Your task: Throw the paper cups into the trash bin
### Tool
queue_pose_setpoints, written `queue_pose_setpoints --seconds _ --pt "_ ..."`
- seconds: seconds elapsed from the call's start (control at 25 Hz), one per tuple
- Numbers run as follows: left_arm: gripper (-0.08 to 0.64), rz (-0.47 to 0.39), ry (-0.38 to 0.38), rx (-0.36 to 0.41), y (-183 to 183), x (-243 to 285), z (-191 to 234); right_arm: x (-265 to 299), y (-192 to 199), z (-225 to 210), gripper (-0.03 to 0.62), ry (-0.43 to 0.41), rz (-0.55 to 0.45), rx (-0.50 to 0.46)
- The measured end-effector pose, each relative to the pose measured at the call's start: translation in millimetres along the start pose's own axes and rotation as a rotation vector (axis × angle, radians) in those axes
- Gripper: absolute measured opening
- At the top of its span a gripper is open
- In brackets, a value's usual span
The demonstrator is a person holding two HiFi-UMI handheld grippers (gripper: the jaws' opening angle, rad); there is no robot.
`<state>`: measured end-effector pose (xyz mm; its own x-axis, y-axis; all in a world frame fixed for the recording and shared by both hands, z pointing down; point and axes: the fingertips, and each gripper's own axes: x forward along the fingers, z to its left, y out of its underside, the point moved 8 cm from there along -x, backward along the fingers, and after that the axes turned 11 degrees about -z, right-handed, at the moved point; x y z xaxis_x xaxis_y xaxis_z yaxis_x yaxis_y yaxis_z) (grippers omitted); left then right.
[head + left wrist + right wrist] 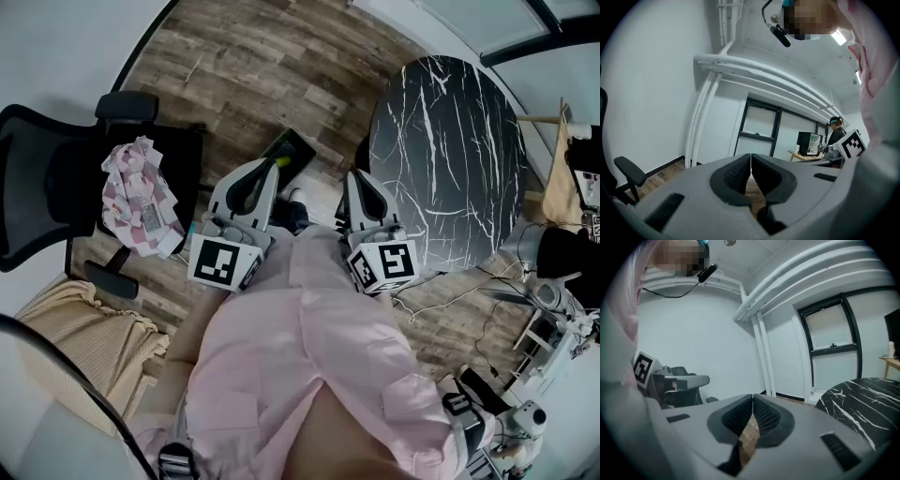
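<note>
The paper cups cannot be made out in any view, so neither their look nor their place can be given. Two claws are held close to the body, above a pink garment (309,356). The left claw (265,169) is closed: in the left gripper view its ribbed pads (736,175) are seen touching at the tips, with nothing between them. The right claw (361,180) is closed and empty in the same way. One round desk (450,159) of black, white-veined stone stands just beside the right claw on a wooden floor (244,66). One black chair (56,178) is seen to the left, with one pink-and-white checked cloth (141,197) lying on it. One beige blanket (84,337) lies below the chair.
</note>
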<state>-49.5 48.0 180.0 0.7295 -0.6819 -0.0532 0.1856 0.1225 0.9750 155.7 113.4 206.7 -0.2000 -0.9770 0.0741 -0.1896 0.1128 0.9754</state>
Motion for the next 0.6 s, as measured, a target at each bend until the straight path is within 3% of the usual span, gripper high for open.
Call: queue_pose_setpoints --seconds 0.16,0.6 --pt "0.023 -0.028 0.02 0.043 -0.7 0.3 2.3 -0.2 -3.9 -2.0 0.031 0.021 -0.011 -0.006" --pt "0.023 -0.004 0.028 0.045 3.0 -1.7 -2.8 -13.2 -1.2 -10.7 0.031 0.075 -0.018 0.056"
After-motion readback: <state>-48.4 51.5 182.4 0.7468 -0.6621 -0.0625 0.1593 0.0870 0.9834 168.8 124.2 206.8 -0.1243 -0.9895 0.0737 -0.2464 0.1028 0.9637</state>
